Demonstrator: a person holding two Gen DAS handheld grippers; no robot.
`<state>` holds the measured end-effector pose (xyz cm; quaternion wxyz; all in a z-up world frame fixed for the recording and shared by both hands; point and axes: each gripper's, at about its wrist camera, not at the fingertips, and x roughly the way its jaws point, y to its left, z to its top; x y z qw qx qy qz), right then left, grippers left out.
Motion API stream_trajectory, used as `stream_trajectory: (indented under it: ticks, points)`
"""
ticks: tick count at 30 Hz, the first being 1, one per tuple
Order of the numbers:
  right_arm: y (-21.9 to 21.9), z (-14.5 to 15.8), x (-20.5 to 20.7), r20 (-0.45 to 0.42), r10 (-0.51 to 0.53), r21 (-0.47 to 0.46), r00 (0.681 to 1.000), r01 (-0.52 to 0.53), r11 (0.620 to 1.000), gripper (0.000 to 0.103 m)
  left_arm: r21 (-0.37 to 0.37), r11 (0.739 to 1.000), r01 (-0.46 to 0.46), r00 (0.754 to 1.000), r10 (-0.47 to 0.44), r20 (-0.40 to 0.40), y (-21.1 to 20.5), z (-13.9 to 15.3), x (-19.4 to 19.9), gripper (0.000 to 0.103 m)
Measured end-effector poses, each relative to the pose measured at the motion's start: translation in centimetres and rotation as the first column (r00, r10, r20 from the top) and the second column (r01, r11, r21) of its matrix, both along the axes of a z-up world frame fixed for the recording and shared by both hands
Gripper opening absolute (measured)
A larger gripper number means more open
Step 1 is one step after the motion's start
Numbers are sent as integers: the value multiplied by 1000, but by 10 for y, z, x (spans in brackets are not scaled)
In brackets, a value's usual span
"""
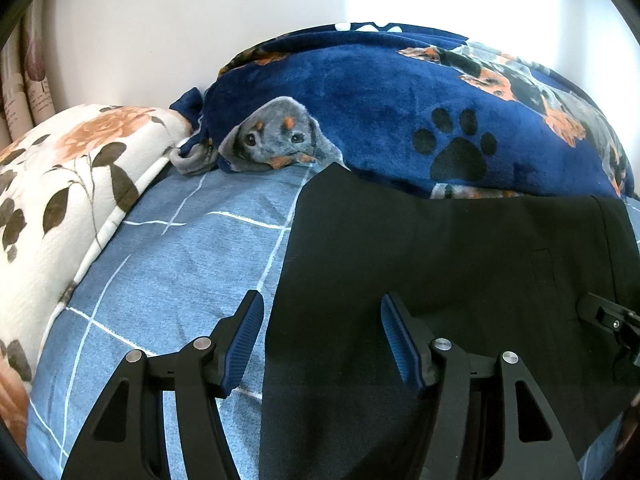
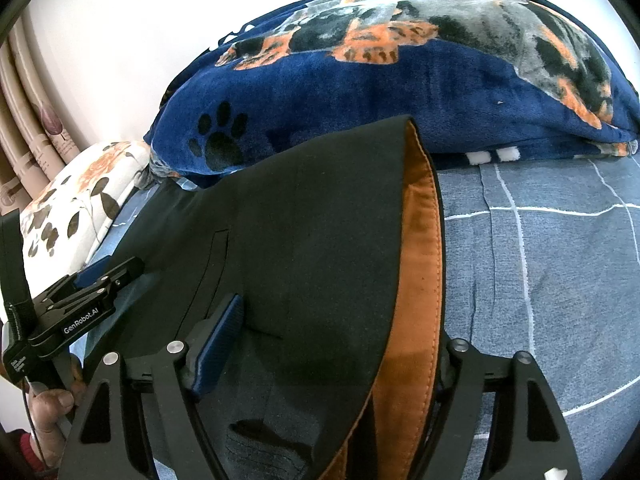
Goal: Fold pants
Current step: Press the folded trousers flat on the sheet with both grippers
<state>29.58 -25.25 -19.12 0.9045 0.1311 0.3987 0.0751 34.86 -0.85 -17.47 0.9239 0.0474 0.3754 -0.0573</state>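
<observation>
Black pants point(image 1: 440, 264) lie on a blue checked bedsheet point(image 1: 168, 280). In the left wrist view my left gripper point(image 1: 322, 312) is open, its jaws straddling the pants' left edge, with one finger over the sheet and one over the cloth. In the right wrist view the pants point(image 2: 304, 240) are lifted and folded over, showing an orange-brown lining point(image 2: 420, 260). My right gripper point(image 2: 336, 320) has its jaws wide apart with the raised cloth draped between them; the right finger is hidden behind the lining. The left gripper point(image 2: 108, 276) shows at the left there.
A dark blue dog-print blanket point(image 1: 380, 100) is piled along the far side, touching the pants' far edge. A floral pillow point(image 1: 60, 184) lies at the left. A white wall and curtain point(image 2: 36, 128) stand behind. Bare sheet point(image 2: 540, 260) lies to the right.
</observation>
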Motion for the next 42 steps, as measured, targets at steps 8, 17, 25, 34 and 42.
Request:
stream_trajectory:
  ticks: [8, 17, 25, 34, 42]
  points:
    - [0, 0, -1, 1, -2, 0, 1000, 2, 1000, 74, 0, 1000, -1, 1000, 1, 0, -1, 0, 0, 62]
    - [0, 0, 0, 1, -2, 0, 1000, 2, 1000, 74, 7, 1000, -7, 1000, 7, 3, 3, 3, 1, 62]
    - [0, 0, -1, 2, -3, 0, 1000, 3, 1000, 74, 7, 1000, -7, 1000, 7, 4, 2, 2, 0, 62]
    - [0, 0, -1, 3, -6, 1, 1000, 6, 1000, 75, 7, 1000, -8, 1000, 8, 5, 2, 2, 0, 62]
    - [0, 0, -1, 3, -7, 0, 1000, 7, 1000, 77, 7, 1000, -9, 1000, 9, 6, 2, 2, 0, 62]
